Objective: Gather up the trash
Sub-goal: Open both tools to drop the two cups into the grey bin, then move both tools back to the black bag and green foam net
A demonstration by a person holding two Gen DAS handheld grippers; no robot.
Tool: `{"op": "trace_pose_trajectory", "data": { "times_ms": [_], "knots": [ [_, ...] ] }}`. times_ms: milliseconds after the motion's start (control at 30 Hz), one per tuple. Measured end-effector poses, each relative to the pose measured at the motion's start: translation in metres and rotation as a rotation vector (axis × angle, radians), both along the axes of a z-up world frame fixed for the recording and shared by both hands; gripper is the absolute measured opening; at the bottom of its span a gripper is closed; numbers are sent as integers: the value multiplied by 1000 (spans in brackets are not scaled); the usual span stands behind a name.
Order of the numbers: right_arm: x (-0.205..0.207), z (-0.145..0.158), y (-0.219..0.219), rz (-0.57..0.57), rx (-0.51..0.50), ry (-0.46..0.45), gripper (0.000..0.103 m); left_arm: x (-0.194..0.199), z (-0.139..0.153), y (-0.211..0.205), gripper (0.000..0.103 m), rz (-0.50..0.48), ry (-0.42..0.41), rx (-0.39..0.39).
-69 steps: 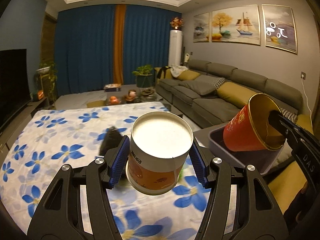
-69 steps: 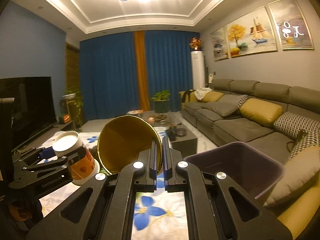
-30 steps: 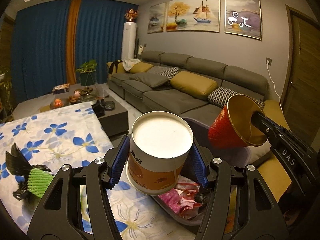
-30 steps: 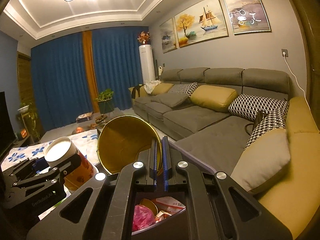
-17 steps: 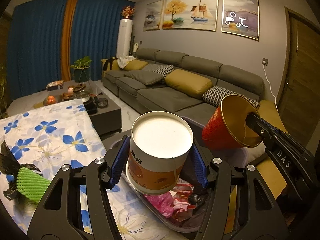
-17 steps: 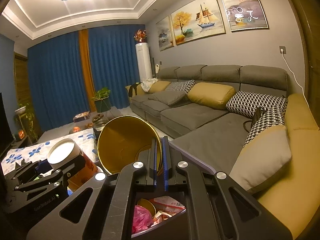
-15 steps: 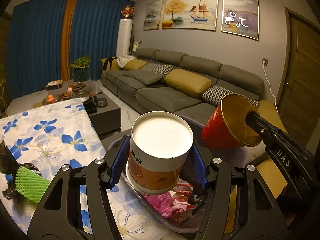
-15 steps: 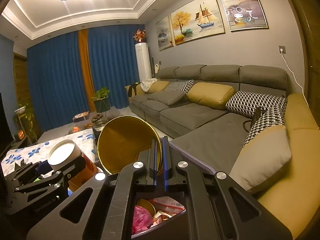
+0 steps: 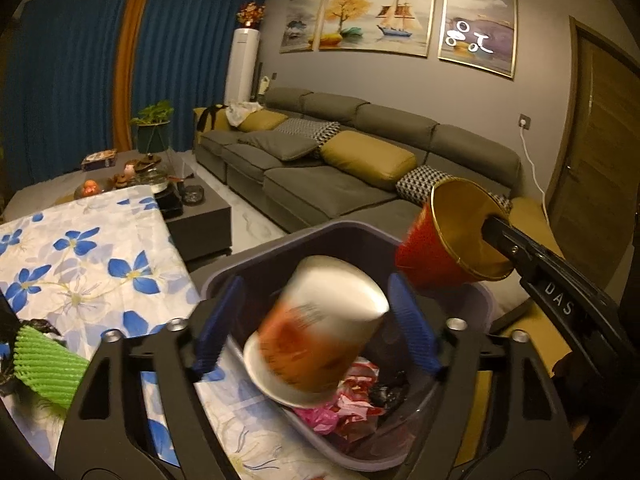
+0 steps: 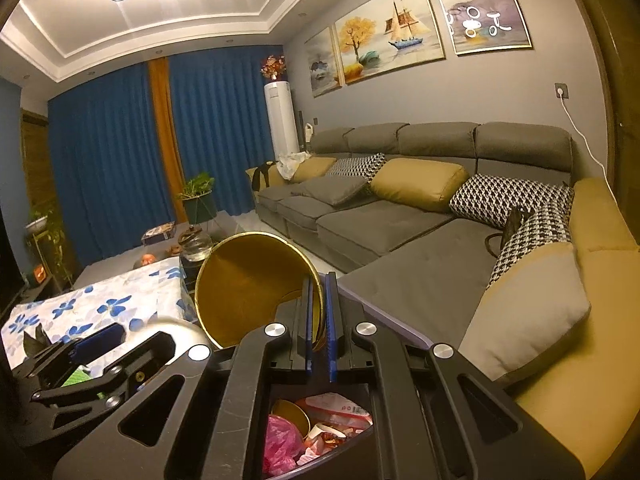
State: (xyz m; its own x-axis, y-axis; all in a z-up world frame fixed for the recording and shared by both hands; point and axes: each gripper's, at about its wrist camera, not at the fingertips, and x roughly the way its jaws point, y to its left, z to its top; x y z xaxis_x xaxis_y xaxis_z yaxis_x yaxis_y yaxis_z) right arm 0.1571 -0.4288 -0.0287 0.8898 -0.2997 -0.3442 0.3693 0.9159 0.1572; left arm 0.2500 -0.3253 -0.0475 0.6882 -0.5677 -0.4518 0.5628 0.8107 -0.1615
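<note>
Dropping trash into the grey plastic bin [image 9: 224, 280], which sits at the worktop's [image 9: 80, 240] edge, at 6 o'clock in both wrist views, already holding pink and red wrappers [image 9: 352, 396].

Left claw [image 9: 312, 326]: jaws opening, blue pads clear of the orange-and-white paper tub [image 9: 320, 328], which is blurred, tilted and falling into the bin.

Right claw [image 10: 319, 324]: narrow, jaws opening, pads astride the rim of the red, gold-lined paper cup [image 10: 248, 284], which hangs above the bin. Whether the pads still press cannot be told.

Next move, as judged: let the cup fall, then return for the green foam net [image 9: 44, 364] and black scrap [image 9: 38, 325] at 9 o'clock on the floral cloth.

Surroundings: grey sofa [image 9: 352, 184] at 12 to 3 o'clock, well apart. Nothing blocks the bin's mouth.
</note>
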Motion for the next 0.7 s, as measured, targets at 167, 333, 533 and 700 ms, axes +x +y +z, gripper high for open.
{"op": "trace_pose_trajectory", "data": {
  "times_ms": [167, 333, 533, 700],
  "knots": [
    [-7, 3, -3, -21, 1, -20, 53, 2, 6, 24, 94, 70, 8, -37],
    [-17, 12, -1, -36, -15, -43, 64, -1, 13, 53, 96, 184, -10, -30],
    [-29, 19, 11, -34, -25, -74, 82, -9, 14, 101, 97, 321, -24, 4],
    [-33, 20, 31, 8, -32, -68, 85, -14, 10, 156, 97, 432, -16, 21]
  ]
}}
